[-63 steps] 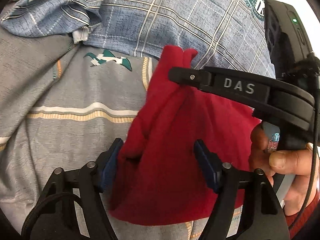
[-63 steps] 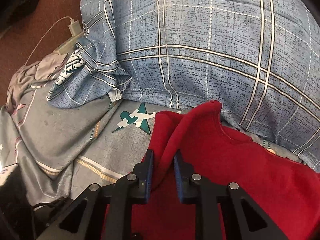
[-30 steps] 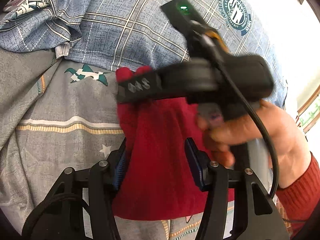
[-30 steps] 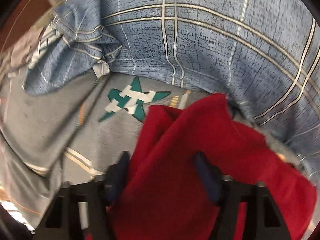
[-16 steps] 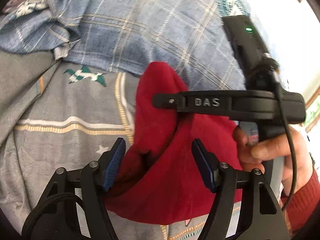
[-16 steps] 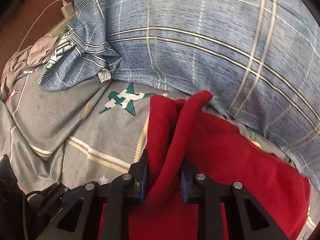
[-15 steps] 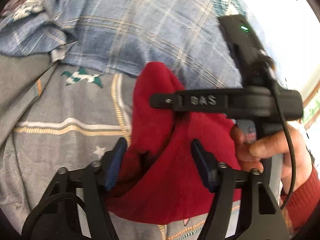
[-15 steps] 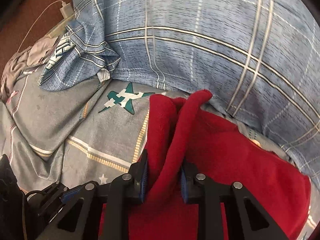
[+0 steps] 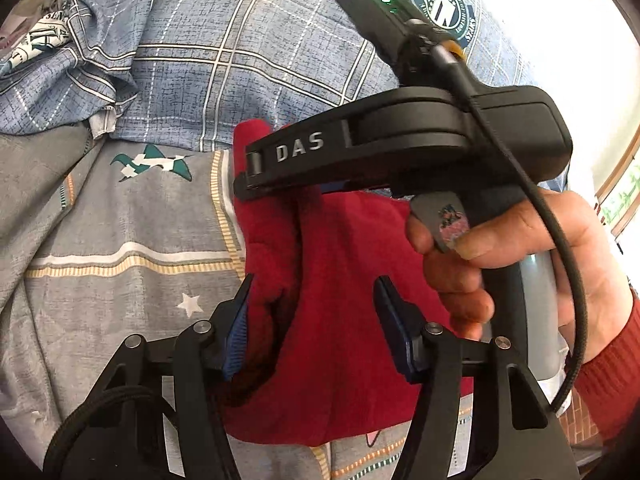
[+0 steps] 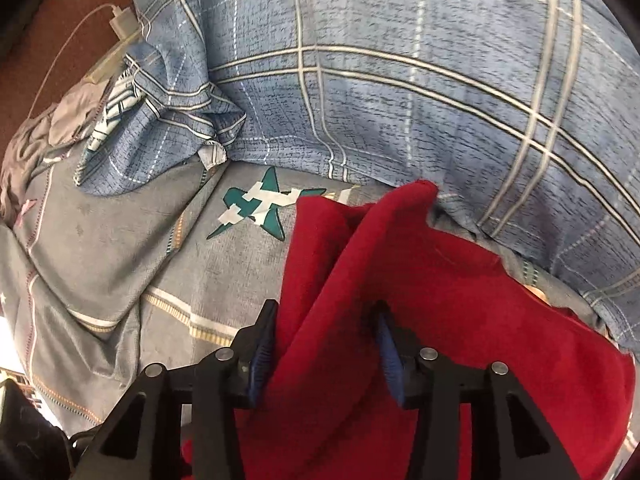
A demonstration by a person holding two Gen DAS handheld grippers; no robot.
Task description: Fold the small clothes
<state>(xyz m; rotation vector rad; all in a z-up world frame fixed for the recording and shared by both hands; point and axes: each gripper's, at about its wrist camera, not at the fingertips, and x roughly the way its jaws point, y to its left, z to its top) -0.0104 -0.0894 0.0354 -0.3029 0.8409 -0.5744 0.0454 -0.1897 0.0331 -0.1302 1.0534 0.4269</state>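
Observation:
A small red garment (image 9: 340, 320) lies bunched on a grey star-print bedsheet (image 9: 120, 220). My left gripper (image 9: 316, 316) is open, its jaws on either side of the cloth's near part without pinching it. My right gripper (image 9: 256, 176) reaches in from the right over the garment's raised far fold. In the right wrist view the right gripper (image 10: 326, 338) is open, its blue pads (image 10: 386, 340) apart around a standing fold of the red garment (image 10: 460, 340).
A blue plaid pillow (image 10: 400, 80) lies right behind the garment, with a crumpled plaid corner (image 10: 160, 120) to the left. A white charger and cable (image 10: 120, 24) rest on brown ground at far left. A grey cloth heap (image 10: 40, 136) lies beside it.
My right gripper opened and let go of the pinched red fold, which now stands loose between its jaws. The right gripper shifted left over the garment. The left gripper stayed open.

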